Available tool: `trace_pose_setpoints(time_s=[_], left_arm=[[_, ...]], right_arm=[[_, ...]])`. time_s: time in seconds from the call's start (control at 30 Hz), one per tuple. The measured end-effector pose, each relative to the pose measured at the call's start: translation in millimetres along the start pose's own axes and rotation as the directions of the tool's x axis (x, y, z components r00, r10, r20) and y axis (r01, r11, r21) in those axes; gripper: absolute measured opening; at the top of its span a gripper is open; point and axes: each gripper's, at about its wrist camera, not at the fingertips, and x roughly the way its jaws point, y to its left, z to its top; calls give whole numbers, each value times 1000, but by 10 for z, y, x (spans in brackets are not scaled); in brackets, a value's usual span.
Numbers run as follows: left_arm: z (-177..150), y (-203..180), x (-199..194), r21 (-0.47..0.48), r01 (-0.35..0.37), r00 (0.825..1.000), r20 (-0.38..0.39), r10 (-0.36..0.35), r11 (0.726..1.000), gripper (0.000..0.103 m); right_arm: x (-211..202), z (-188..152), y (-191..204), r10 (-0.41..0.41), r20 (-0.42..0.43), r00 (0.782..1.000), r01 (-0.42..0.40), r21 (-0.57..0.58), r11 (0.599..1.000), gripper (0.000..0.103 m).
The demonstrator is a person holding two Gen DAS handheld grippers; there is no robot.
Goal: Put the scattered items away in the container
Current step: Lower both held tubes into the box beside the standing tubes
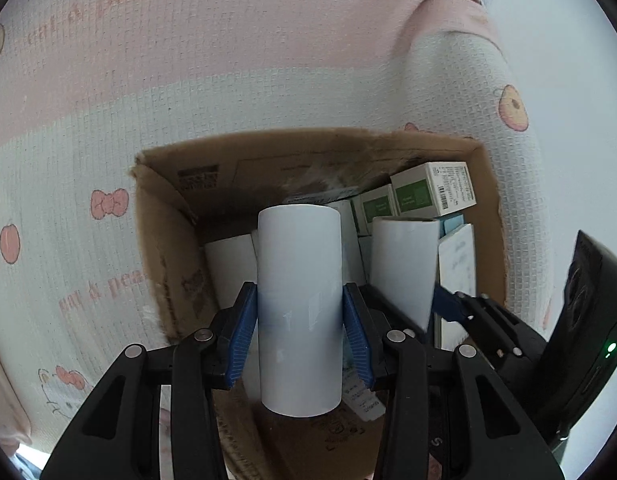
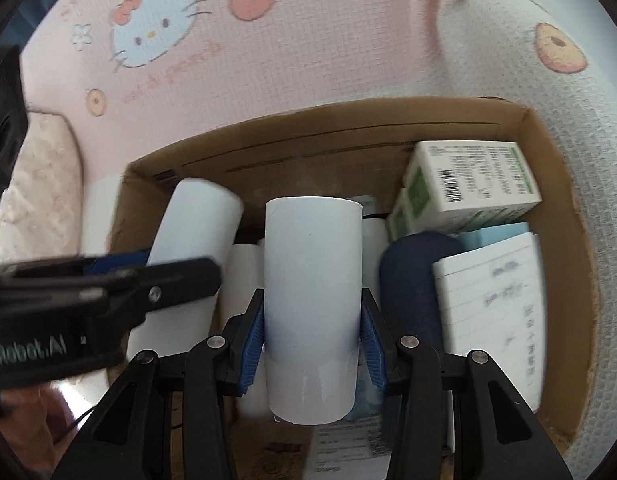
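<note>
Left gripper [image 1: 299,332] is clamped on 1 white roll [image 1: 299,280]; right gripper [image 2: 313,340] on another roll [image 2: 313,280]. Both rolls project fwd beyond the fingers, over the cardboard box [image 2: 564,264]. Rolls likely light, smooth, crushable: grip mid-body w/ moderate force.

I get soft, even daylight, brightest upper right; the cardboard box [image 1: 164,240] is shadowed inside; fisheye bends my edges; the notepad [image 2: 492,320] text smears with blur.
</note>
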Motion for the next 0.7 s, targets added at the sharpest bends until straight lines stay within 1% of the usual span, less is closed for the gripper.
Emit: trace_pose_setpoints(time_s=[0.07, 0.13, 0.23, 0.3, 0.37, 0.43, 0.5, 0.57, 0.63, 0.7], left_arm=[[-23, -51, 24, 11, -43, 998, 36, 43, 999, 46], [-33, -86, 45, 15, -83, 994, 68, 82, 996, 46], [-47, -110, 53, 5, -113, 989, 94, 112, 994, 46], [-74, -115, 25, -6, -115, 987, 114, 115, 993, 46], [-127, -134, -21, -7, -113, 985, 128, 113, 994, 46], [-179, -220, -37, 13, -91, 988, 128, 88, 996, 46], [-207, -324, -4, 42, -83, 990, 117, 78, 996, 47], [-195, -341, 15, 28, -81, 991, 112, 77, 996, 46], [-162, -300, 36, -5, -73, 993, 90, 74, 997, 46], [-150, -268, 45, -26, -70, 994, 85, 72, 997, 46]], right_arm=[[-5, -30, -51, -9, 1, 1000, 9, 19, 1000, 41], [-19, -72, -81, 2, 6, 1000, -2, 28, 1000, 41], [-30, -139, -125, -3, 8, 1000, 3, 34, 999, 41], [-21, -178, -146, -11, 5, 1000, 11, 37, 999, 41], [-27, -210, -167, 1, 10, 1000, -1, 39, 999, 41], [-52, -234, -198, 3, 15, 1000, -3, 50, 999, 41], [-103, -226, -216, -8, 33, 999, 7, 57, 998, 41], [-176, -222, -217, -23, 53, 998, 19, 67, 998, 41], [-265, -262, -231, -45, 76, 996, 40, 69, 997, 41], [-343, -294, -297, -43, 93, 995, 35, 94, 995, 41]])
